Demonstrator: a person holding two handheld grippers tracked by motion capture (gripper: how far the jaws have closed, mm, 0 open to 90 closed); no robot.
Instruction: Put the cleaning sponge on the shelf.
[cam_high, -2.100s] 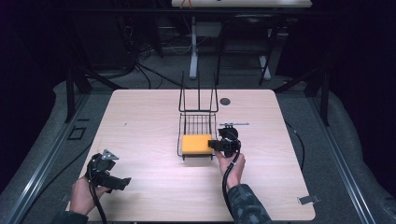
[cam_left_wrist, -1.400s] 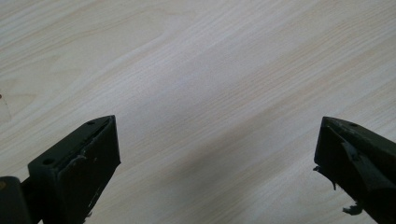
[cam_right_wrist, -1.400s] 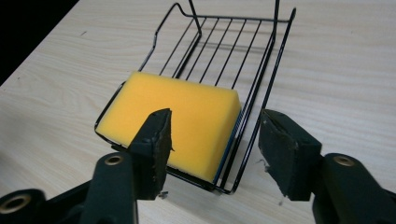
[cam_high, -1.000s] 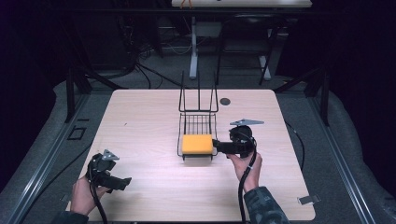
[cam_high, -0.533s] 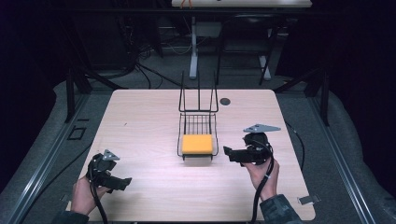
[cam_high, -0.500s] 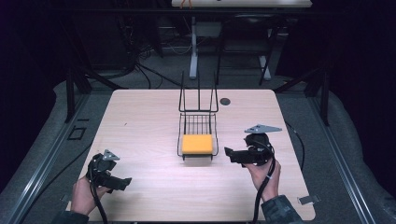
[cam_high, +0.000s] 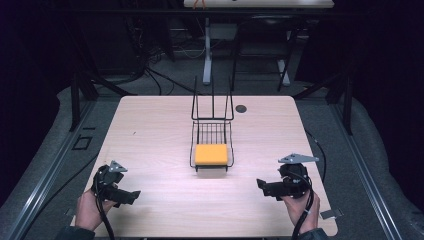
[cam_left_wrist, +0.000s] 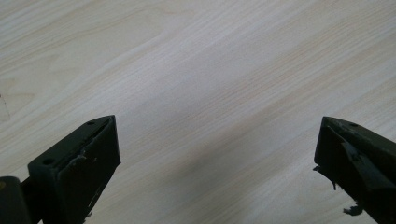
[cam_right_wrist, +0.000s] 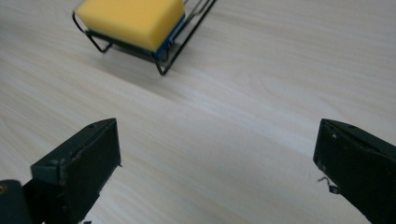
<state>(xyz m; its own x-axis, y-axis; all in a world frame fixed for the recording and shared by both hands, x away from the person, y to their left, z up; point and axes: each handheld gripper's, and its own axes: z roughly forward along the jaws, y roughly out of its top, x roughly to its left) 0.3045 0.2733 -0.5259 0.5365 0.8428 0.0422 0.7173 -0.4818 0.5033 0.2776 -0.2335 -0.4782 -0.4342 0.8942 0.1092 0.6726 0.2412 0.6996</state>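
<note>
Table (cam_high: 150, 130): a pale wood-grain top fills the middle of the high view, with dark floor and cables around it.
Wire basket (cam_high: 211, 135): a black wire frame stands at the centre of the table, its tall back rising toward the top of the frame.
Sponge (cam_high: 211, 154): a yellow block lies in the near end of the wire basket; in my right gripper view it sits at the upper left (cam_right_wrist: 133, 18), with a blue layer along its underside.
Dark disc (cam_high: 241, 108): a small round mark lies on the table just right of the basket's back.
My left gripper (cam_high: 131, 196): I hold it at the lower left of the high view, above the table near its front edge. In my left gripper view the jaws stand wide apart with bare wood between them.
My right gripper (cam_high: 261, 185): I hold it at the lower right of the high view, well apart from the basket, tips pointing left. Its jaws are spread wide in my right gripper view and grip nothing.
Grey plate (cam_high: 298, 158): it rides on top of my right gripper.
</note>
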